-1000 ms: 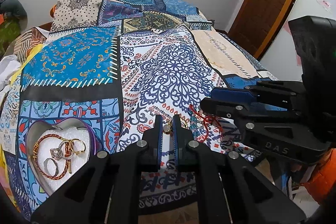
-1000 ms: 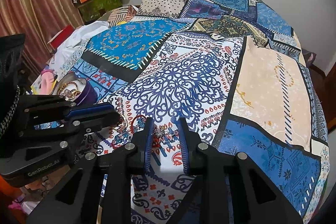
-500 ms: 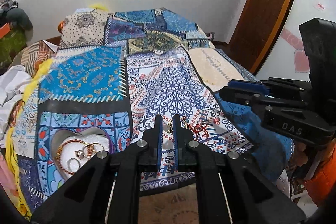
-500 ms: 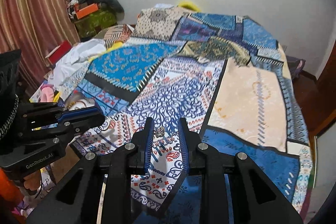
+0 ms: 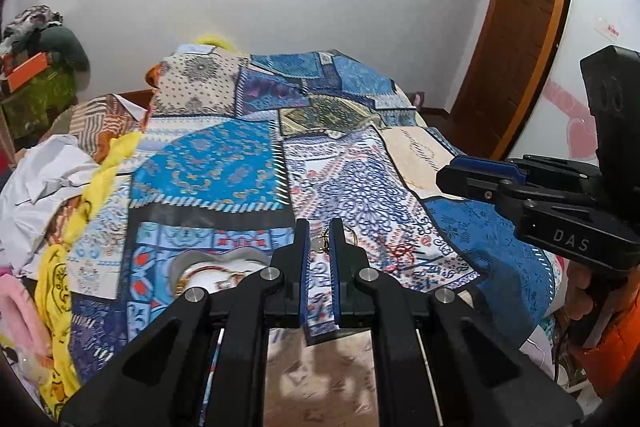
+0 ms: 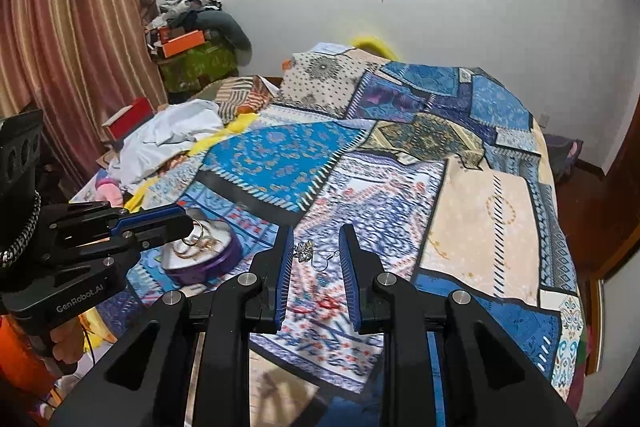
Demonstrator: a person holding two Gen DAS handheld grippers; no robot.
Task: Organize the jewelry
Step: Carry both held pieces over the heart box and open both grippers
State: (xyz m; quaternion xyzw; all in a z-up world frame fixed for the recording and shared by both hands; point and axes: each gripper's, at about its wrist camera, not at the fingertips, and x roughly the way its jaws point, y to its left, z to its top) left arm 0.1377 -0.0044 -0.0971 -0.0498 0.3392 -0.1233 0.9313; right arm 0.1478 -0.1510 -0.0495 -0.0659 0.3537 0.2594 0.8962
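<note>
A purple heart-shaped box [image 6: 204, 259] with white foam holds gold bangles and rings [image 6: 198, 237]; it also shows in the left wrist view [image 5: 216, 269], partly behind my fingers. My left gripper [image 5: 321, 239] is nearly shut with a small gold earring [image 5: 320, 245] between its tips, above the bed's front edge. My right gripper [image 6: 316, 247] is open; a silver flower pendant on a thin hook [image 6: 306, 251] sits by its left pad [image 6: 286, 259]; I cannot tell whether it hangs or lies on the bedspread. A red bracelet [image 5: 400, 251] lies on the patchwork bedspread [image 5: 224, 167].
Crumpled white and yellow cloths [image 5: 60, 179] lie at the bed's left side. A green cabinet with clutter [image 6: 196, 63] stands by the curtain [image 6: 72, 39]. A wooden door [image 5: 516, 35] is at the right. Bare floor [image 5: 320, 379] lies below the bed's front edge.
Both grippers have pulled back and up from the bedspread. The right jaws have opened wider. The left jaws stay close around the gold earring.
</note>
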